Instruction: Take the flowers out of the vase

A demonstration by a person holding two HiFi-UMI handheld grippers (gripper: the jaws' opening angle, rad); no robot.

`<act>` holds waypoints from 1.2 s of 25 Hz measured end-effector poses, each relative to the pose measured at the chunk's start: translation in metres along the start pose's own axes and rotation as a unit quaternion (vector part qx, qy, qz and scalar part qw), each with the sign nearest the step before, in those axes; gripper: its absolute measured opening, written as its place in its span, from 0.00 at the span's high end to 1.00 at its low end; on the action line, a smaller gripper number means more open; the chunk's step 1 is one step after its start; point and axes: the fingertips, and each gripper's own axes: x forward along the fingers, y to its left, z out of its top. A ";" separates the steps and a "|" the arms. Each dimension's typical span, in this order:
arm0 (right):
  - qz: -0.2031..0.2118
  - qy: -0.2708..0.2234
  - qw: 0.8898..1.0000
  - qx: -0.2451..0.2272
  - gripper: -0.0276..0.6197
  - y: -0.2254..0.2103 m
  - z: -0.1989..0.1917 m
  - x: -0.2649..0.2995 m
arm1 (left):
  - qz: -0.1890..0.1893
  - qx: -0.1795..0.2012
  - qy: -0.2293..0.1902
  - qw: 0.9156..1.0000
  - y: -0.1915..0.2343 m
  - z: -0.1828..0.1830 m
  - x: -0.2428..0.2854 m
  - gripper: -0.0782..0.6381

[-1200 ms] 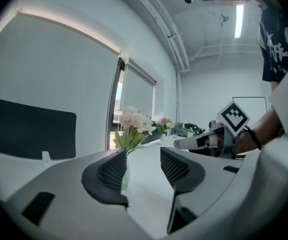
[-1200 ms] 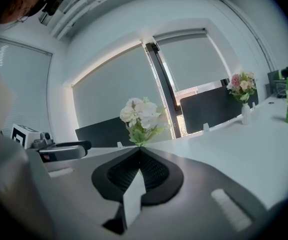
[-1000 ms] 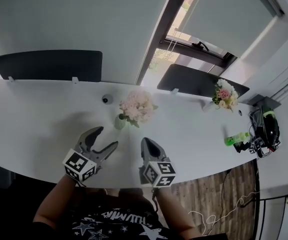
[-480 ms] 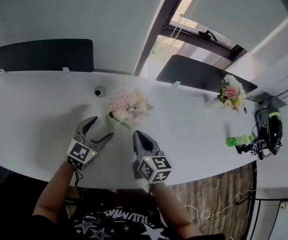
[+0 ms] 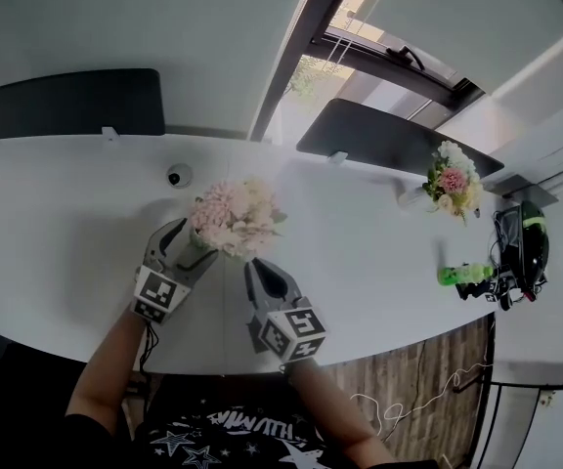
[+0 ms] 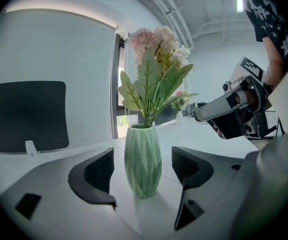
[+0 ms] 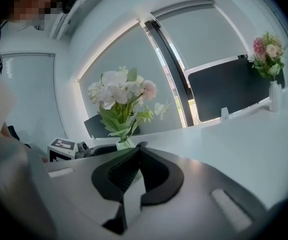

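Observation:
A bunch of pale pink and white flowers with green leaves stands in a ribbed green vase on the white table. In the head view the blooms hide the vase. My left gripper is open, one jaw on each side of the vase, with gaps on both sides. My right gripper is shut and empty. It points at the bouquet from just in front and to the right. It also shows at the right of the left gripper view as the right gripper.
A second bouquet in a slim white vase stands at the far right of the table. Near the right end lie a green bottle and black gear. A small dark round object sits behind the flowers. Dark chair backs line the far edge.
My left gripper has moved forward and down until its jaws straddle the vase, and they have opened wider. My right gripper has edged closer to the bouquet, still shut.

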 end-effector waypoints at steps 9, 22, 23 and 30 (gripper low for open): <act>0.081 -0.028 0.996 0.026 0.94 0.009 0.006 0.020 | 0.018 0.014 -0.009 1.000 0.008 0.006 0.010 0.41; 0.165 -0.059 0.984 -0.017 0.60 0.035 0.019 0.060 | 0.004 -0.011 -0.020 1.000 0.005 0.000 0.007 0.53; 0.170 -0.062 0.983 -0.019 0.60 0.037 0.020 0.062 | 0.004 -0.015 -0.023 1.000 0.005 0.002 0.007 0.53; 0.191 -0.063 0.979 -0.041 0.60 0.045 0.022 0.079 | 0.000 -0.020 -0.022 1.000 0.002 0.012 0.008 0.53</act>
